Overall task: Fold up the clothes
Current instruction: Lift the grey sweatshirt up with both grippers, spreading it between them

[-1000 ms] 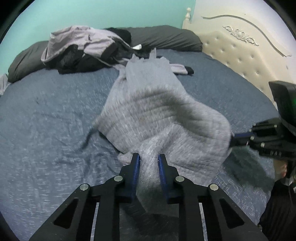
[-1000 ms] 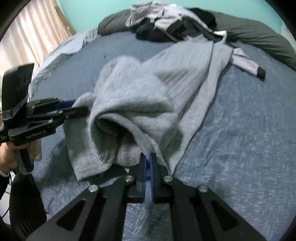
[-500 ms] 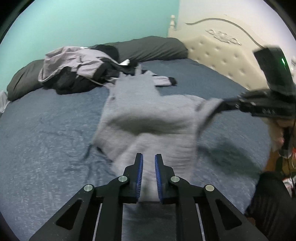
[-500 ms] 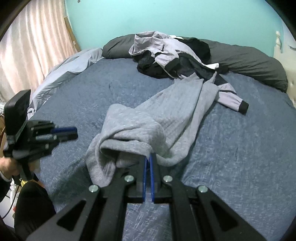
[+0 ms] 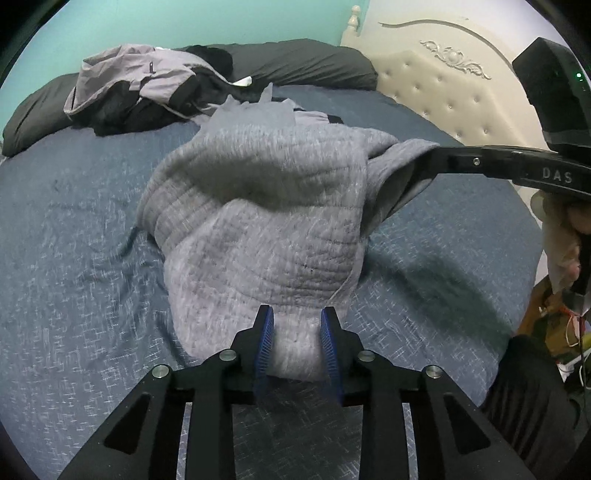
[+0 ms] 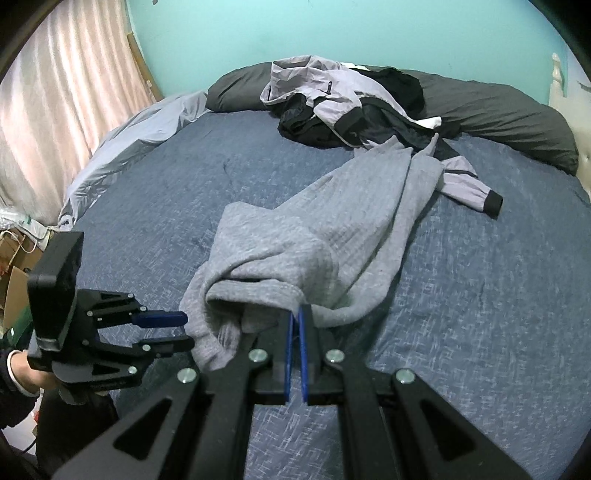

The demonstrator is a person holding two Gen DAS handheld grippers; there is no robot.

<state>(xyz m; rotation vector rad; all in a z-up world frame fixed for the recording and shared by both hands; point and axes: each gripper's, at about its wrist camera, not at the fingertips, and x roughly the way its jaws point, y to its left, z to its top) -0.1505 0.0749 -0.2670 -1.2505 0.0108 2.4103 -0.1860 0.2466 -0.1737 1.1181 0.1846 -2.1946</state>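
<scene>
Sweater (image 5: 266,221): grey knit, bunched on the blue bedspread (image 5: 74,258) near its front edge; its far end stretches back toward the heap of clothes.
Left gripper (image 5: 297,332): fingers spread, blue pads (image 5: 264,339) on either side of a fold of the sweater's near hem; the cloth sits between them, not pinched. From the right wrist view it shows low at the left (image 6: 173,328), fingers apart, tips right at the sweater's edge.
Right gripper (image 6: 295,317): fingers pressed together, nipping the sweater's rim at the opening. In the left wrist view it reaches in from the right (image 5: 436,162) and holds a corner of the knit lifted off the bed.
Right hand (image 5: 561,236): wrapped round the gripper's handle at the far right.
Left hand (image 6: 29,373): on the left gripper's handle, dark sleeve at the wrist.
Heap (image 6: 343,103): lilac and black jacket with other dark clothes, piled at the back of the bed against the dark pillows (image 6: 509,118); one lilac sleeve with a black cuff (image 6: 469,188) lies just beside the sweater's far end.
Headboard (image 5: 443,88): cream, tufted, to the right.
Curtain (image 6: 55,110): pink, to the left.
Wall (image 6: 332,33): teal, behind the pillows.
</scene>
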